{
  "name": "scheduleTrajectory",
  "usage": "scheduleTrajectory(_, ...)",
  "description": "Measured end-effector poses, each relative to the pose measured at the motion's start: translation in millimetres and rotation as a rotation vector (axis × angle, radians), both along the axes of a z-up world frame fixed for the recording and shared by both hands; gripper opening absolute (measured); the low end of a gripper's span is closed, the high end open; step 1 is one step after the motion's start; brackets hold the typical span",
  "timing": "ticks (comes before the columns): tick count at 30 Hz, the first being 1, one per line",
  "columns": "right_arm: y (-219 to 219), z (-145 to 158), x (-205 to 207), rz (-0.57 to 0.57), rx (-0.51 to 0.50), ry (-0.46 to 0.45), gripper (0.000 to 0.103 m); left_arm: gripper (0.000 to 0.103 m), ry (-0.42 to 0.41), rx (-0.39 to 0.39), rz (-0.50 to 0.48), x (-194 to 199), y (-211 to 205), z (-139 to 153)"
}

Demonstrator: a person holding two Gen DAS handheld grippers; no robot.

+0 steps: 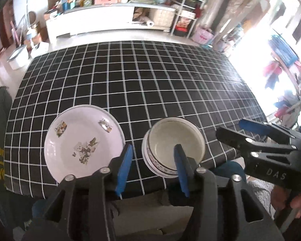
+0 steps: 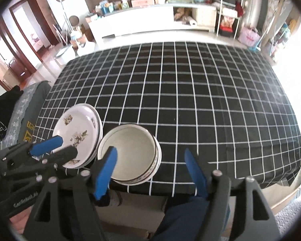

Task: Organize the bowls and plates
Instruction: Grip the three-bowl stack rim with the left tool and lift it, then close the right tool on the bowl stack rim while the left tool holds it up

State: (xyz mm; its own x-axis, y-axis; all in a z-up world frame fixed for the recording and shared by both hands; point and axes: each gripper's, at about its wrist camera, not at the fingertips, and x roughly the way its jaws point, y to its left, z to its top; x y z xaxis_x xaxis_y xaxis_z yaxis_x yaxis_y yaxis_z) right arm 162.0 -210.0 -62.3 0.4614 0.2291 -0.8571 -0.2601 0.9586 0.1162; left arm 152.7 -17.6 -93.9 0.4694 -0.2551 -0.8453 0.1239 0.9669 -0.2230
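A stack of white plates (image 1: 82, 140) with flower prints sits near the table's front edge; it also shows in the right wrist view (image 2: 78, 132). A stack of white bowls (image 1: 174, 142) with patterned rims stands just right of the plates, and shows too in the right wrist view (image 2: 130, 152). My left gripper (image 1: 152, 166) is open and empty, above the front edge between plates and bowls. My right gripper (image 2: 150, 168) is open and empty, over the near right side of the bowls. The right gripper also shows at the right of the left wrist view (image 1: 250, 128).
The table wears a black cloth with a white grid (image 1: 150, 84), bare beyond the dishes. A white cabinet (image 1: 102, 20) with clutter stands across the floor behind. A chair with dark cloth (image 2: 16, 104) stands at the table's left. My knees are below the front edge.
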Motion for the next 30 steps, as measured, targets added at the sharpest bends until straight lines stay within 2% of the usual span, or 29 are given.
scheduleTrajectory(3,-7,-7,-5,-0.043,0.039,-0.001,0.083,0.059,-0.020,-0.014,-0.027,-7,-2,3)
scheduleTrajectory(8,-23,-18,-10,-0.115,0.106,0.030,0.085,0.059,-0.013,-0.032,-0.075,-11,-2,-5)
scheduleTrajectory(14,-38,-33,-13,-0.193,0.147,0.078,0.087,0.059,0.029,-0.116,-0.132,-4,4,-25)
scheduleTrajectory(17,-39,-42,-11,-0.208,0.146,0.100,0.087,0.059,0.037,-0.136,-0.179,2,1,-34)
scheduleTrajectory(21,-38,-59,-2,-0.227,0.159,0.146,0.087,0.059,0.094,-0.169,-0.228,16,-1,-52)
scheduleTrajectory(30,-32,-92,21,-0.225,0.194,0.223,0.087,0.059,0.178,-0.202,-0.256,42,5,-84)
